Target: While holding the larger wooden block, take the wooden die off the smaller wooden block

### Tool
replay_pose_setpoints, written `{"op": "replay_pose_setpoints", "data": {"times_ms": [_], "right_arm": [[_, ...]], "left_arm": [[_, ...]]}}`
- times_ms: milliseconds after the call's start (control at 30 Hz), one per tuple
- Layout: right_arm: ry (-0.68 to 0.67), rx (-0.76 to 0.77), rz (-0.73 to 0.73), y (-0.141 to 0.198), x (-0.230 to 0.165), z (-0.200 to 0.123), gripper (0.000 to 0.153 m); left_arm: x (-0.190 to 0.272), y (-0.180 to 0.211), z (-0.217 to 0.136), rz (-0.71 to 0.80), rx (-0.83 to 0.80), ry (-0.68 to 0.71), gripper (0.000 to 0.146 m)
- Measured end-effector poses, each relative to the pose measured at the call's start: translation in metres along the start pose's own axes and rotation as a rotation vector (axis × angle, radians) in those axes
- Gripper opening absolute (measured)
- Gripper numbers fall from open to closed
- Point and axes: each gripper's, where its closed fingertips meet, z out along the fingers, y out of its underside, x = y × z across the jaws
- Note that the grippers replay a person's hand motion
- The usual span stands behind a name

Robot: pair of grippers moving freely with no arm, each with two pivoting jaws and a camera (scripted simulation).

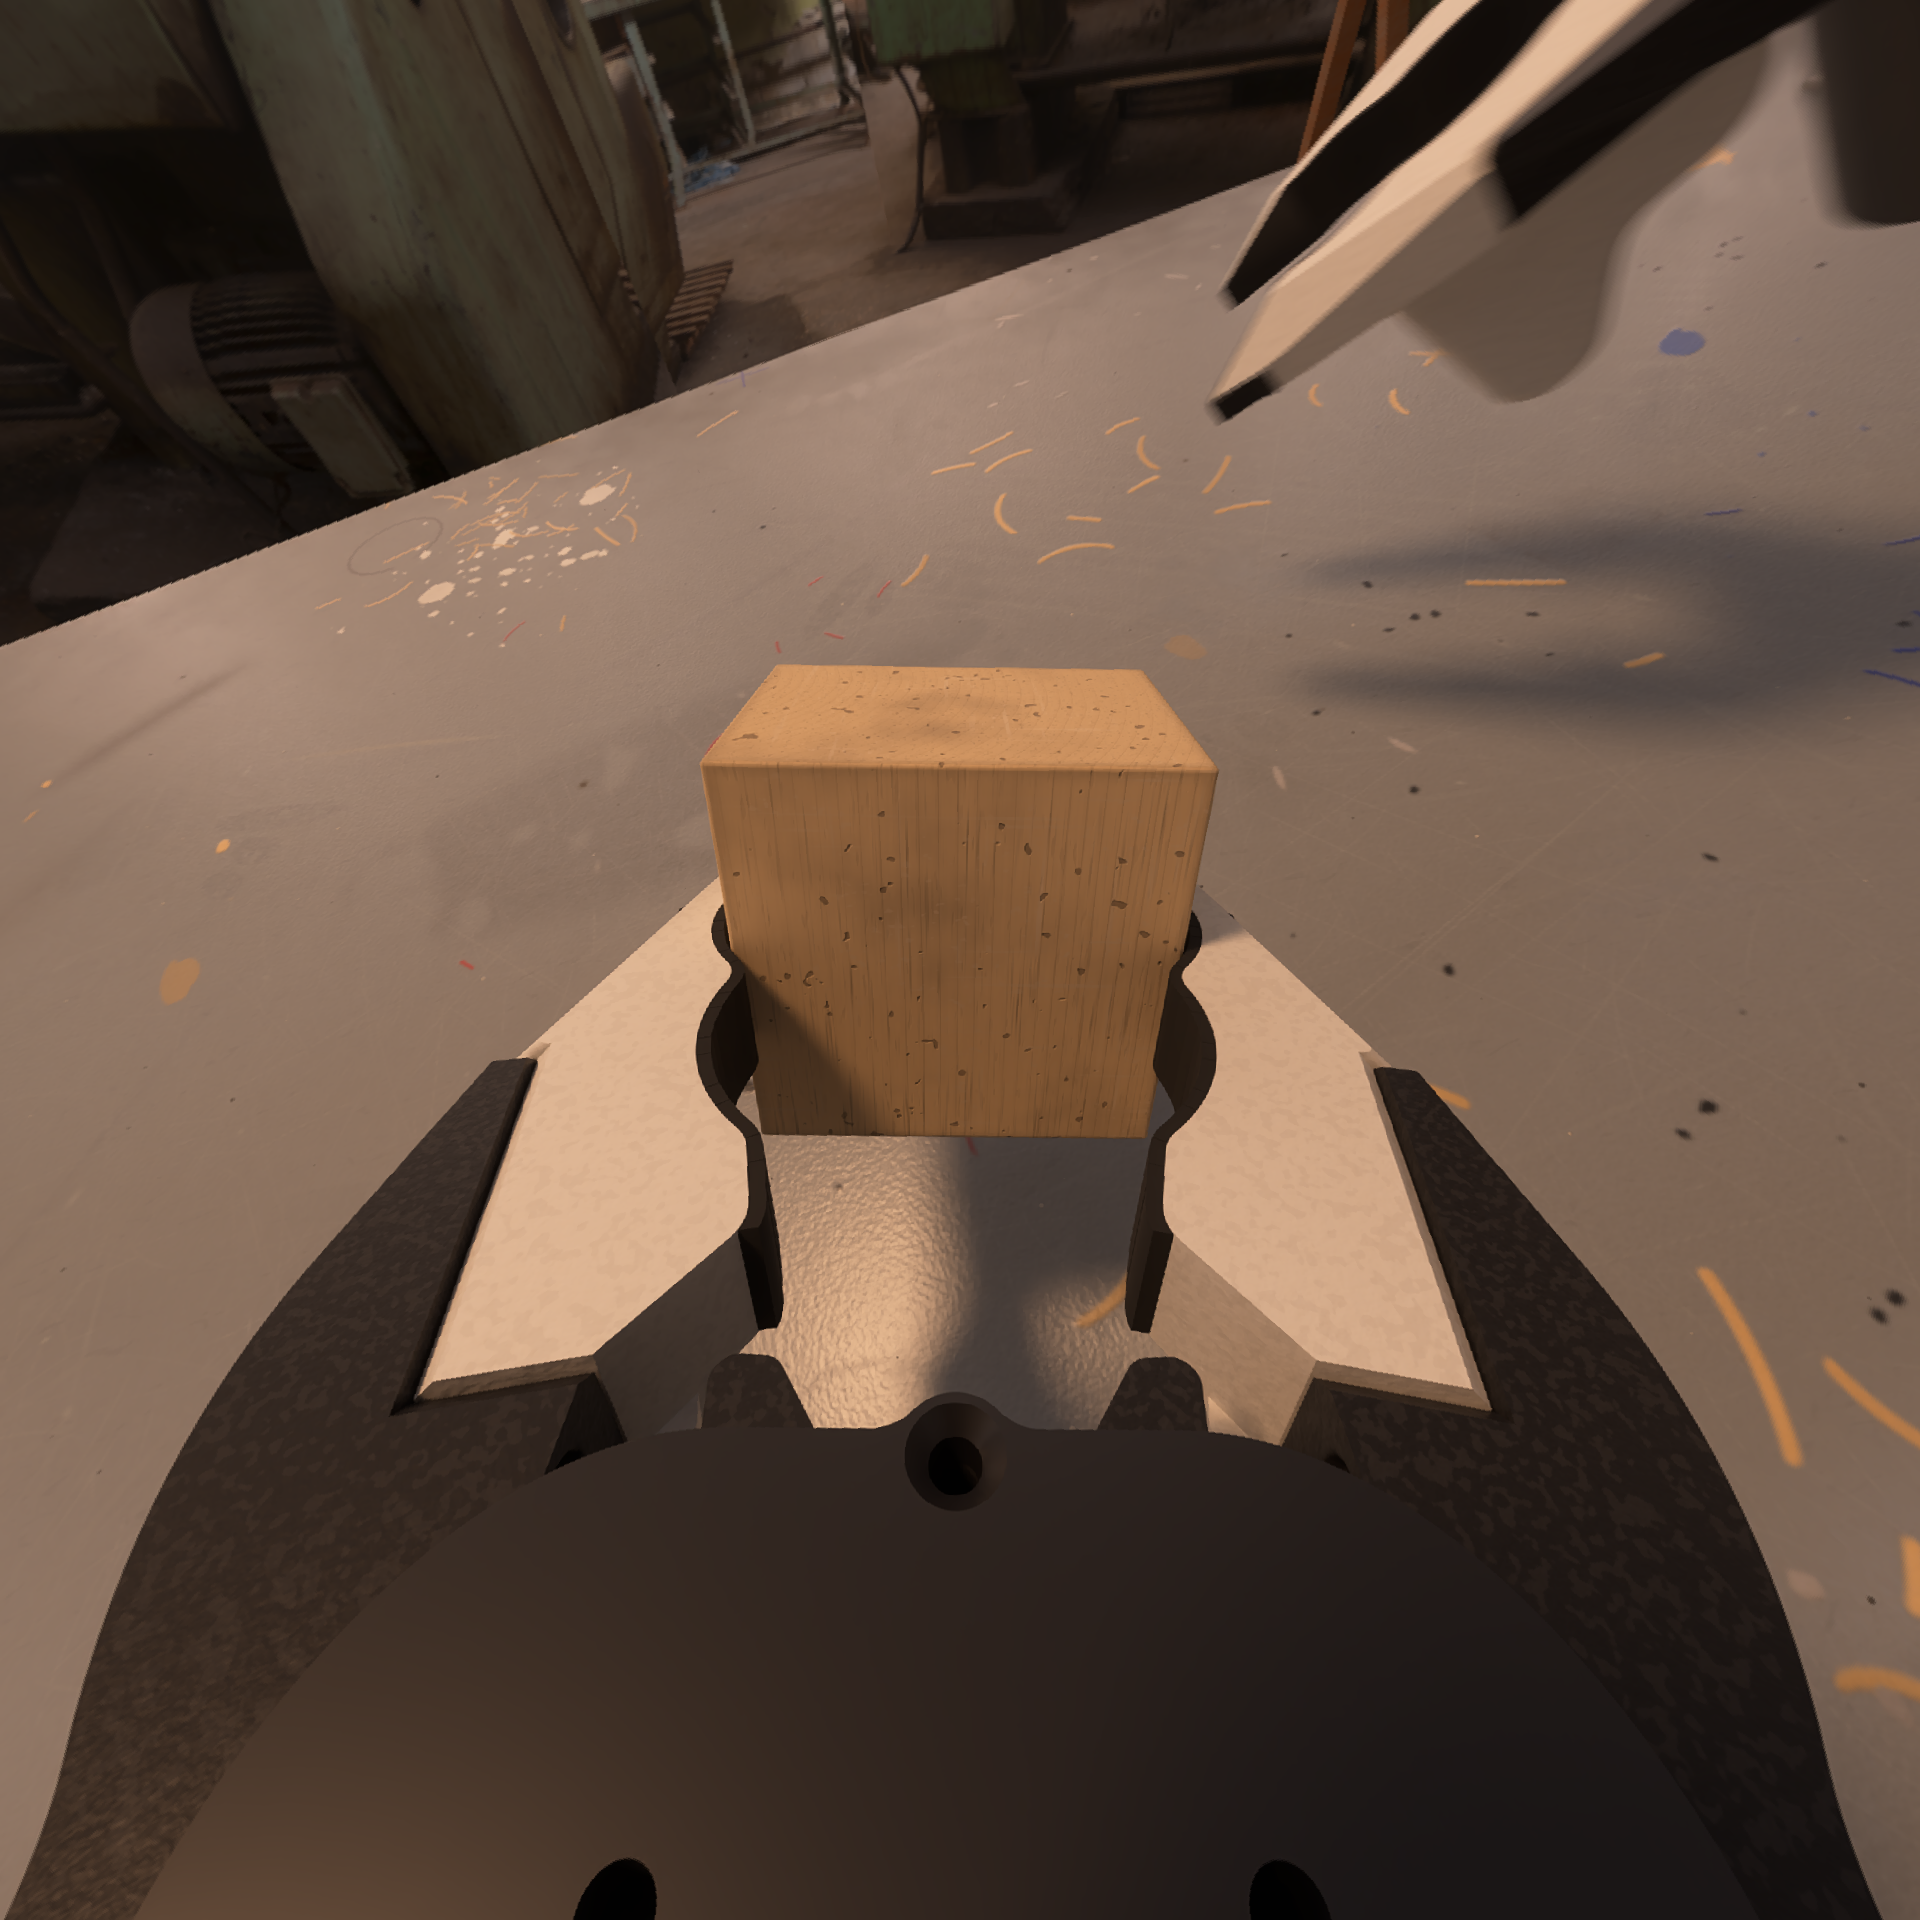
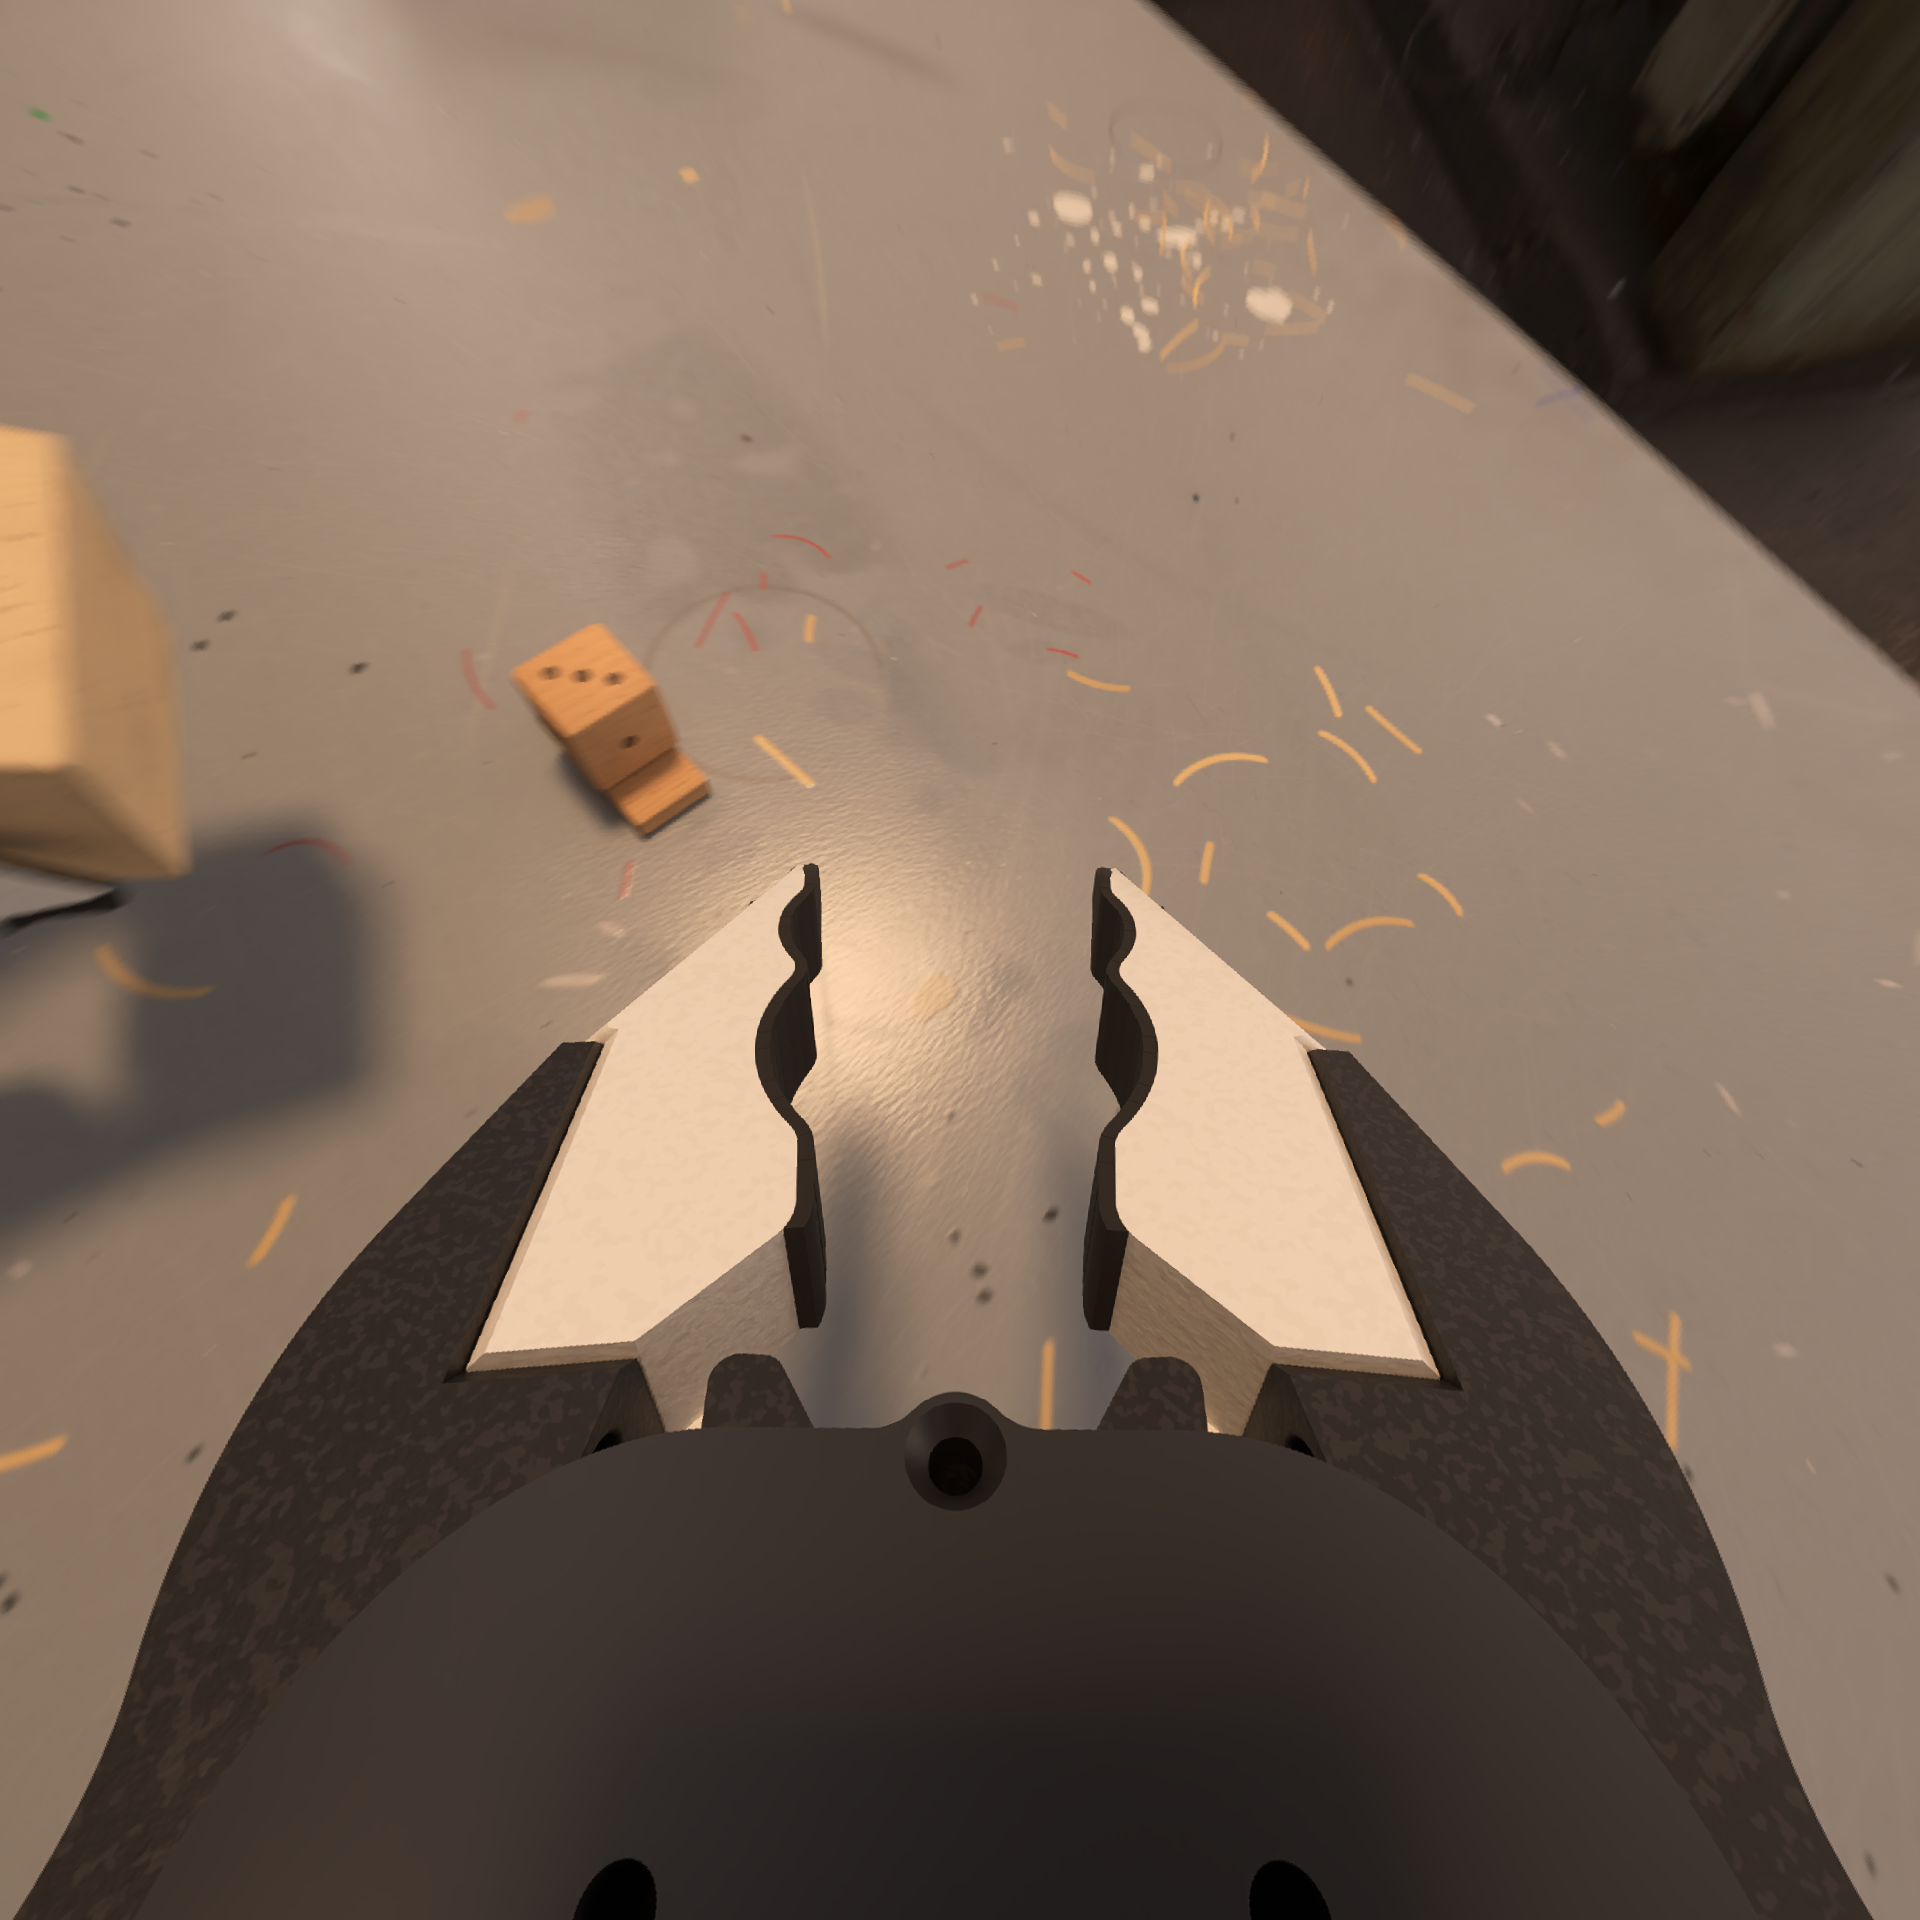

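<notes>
In the left wrist view my left gripper [image 1: 956,914] is shut on the larger wooden block [image 1: 956,935], a pale speckled cube held upright between both fingers. That block also shows blurred at the left edge of the right wrist view [image 2: 73,665]. The wooden die [image 2: 592,701] sits on the smaller wooden block [image 2: 665,795], a thin flat piece lying on the table. My right gripper [image 2: 956,883] is open and empty, above the table, with the die ahead and to its left. The right gripper also shows at the top right of the left wrist view [image 1: 1236,343].
The grey table [image 2: 1039,468] is flecked with orange, red and white paint marks. Its far edge runs diagonally at the upper right of the right wrist view [image 2: 1558,343]. Dark workshop machinery [image 1: 416,260] stands beyond the table.
</notes>
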Motion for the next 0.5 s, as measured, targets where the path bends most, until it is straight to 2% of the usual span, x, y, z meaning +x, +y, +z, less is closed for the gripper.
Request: {"op": "replay_pose_setpoints", "data": {"times_ms": [67,133,233,367,500], "right_arm": [[-0.064,-0.062,0.073,0.002,0.014,0.031,0.051],[-0.238,-0.102,0.269,0.007,0.016,0.055,0.048],[-0.489,-0.122,0.534,0.007,0.014,0.069,0.042],[-0.49,-0.164,0.557,0.012,0.024,0.077,0.039],[-0.596,-0.248,0.613,0.018,0.014,0.083,0.046]], "left_arm": [[0.0,0.0,-0.001,-0.007,0.014,0.016,0.078],[0.0,0.0,-0.002,-0.015,0.024,0.032,0.078],[0.0,0.003,-0.002,-0.016,0.02,0.045,0.078],[0.006,0.007,0.001,-0.011,0.001,0.075,0.078],[0.011,0.01,0.004,0.002,-0.018,0.103,0.078]]}}
